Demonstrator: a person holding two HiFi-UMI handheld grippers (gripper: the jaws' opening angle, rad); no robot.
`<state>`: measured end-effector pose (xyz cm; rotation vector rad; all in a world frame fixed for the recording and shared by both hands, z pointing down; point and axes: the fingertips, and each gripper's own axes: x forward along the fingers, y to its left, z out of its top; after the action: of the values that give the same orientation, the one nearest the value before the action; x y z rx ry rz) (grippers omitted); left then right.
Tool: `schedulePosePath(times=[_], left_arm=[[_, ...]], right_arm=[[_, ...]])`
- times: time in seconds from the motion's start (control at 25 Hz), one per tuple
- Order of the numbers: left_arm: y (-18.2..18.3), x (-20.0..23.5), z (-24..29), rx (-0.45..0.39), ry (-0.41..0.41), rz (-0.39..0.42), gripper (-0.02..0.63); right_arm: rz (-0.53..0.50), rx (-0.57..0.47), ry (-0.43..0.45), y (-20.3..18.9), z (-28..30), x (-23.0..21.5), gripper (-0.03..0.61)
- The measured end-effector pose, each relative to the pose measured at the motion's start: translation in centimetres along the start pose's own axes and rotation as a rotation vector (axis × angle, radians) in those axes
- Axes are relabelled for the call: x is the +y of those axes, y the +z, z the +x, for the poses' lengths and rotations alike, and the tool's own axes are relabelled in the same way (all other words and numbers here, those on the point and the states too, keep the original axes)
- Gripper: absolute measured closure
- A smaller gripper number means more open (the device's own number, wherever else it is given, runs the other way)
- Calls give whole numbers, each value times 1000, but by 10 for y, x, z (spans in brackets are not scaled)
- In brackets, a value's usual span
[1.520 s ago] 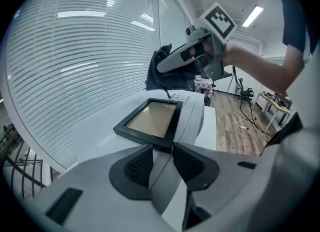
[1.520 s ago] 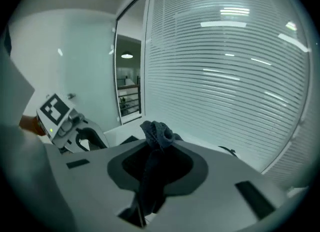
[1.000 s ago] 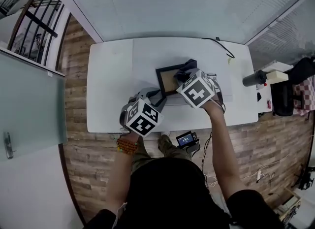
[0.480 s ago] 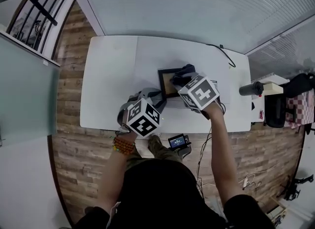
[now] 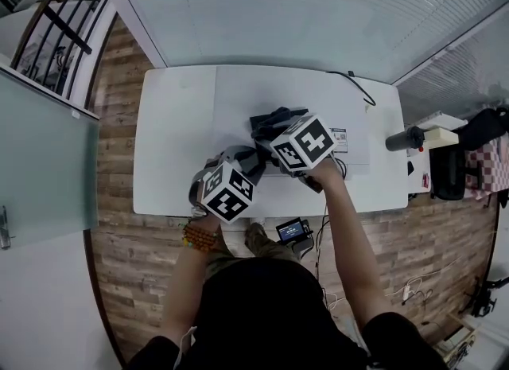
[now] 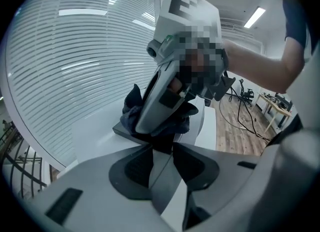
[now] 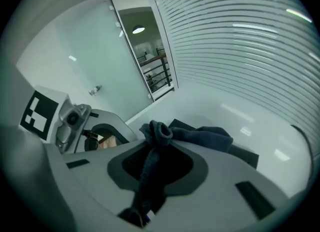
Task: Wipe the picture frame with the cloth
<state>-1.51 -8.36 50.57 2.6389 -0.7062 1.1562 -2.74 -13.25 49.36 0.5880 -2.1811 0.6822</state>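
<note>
Shifted leftward since the earlier frame: right gripper (image 7: 150, 146), jaws clamped on the dark cloth (image 7: 162, 132), which was pressed onto the picture frame (image 6: 122, 130). Left gripper (image 6: 161, 148): jaws closed on the frame's near edge. Frame was laid flat on the white table (image 5: 175, 146).

Dark blue-grey fabric cloth (image 7: 205, 137): plain. Black rectangular picture frame (image 7: 246, 157): uniform black border. Left gripper (image 6: 162, 150) and right gripper (image 7: 159, 148): light grey bodies, dark grey jaw pads; each cube white with black square markers. White rectangular tabletop (image 5: 175, 153): plain. Wooden plank floor (image 5: 119, 265): brown, mixed tones. Beaded bracelet (image 5: 204, 237): orange. Slatted wall (image 5: 278, 10): white, fine horizontal lines.
</note>
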Motion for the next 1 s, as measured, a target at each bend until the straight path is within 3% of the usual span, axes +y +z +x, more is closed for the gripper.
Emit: schedulePosePath(times=[0.12,0.28,0.32,0.4,0.52,0.6,0.8,1.0], left_arm=[[1,0,0,-3,5,-7,486],[2,0,0,-2,9,-4,486],[2,0,0,-4,10,-3,486],[3,0,0,-6,13,0,486],[3,1,0,-5,11,1,486],[2,0,0,-4,9,0,486],[3,-1,0,-5,11,-2,486],[3,2,-1,-6,12,1,486]], right_arm=[[86,-104,120,7,-12,5,531],[273,-445,351,35,-65,15,531],[308,-514,351,38,-81,9,531],[312,-565,211,35,-108,-16,531],[208,-449,-158,9,-129,-64,531],[116,-313,-331,-12,-125,-82,531],[-12,-64,-380,-46,-72,-72,529],[-112,125,-426,-45,-54,-65,529]])
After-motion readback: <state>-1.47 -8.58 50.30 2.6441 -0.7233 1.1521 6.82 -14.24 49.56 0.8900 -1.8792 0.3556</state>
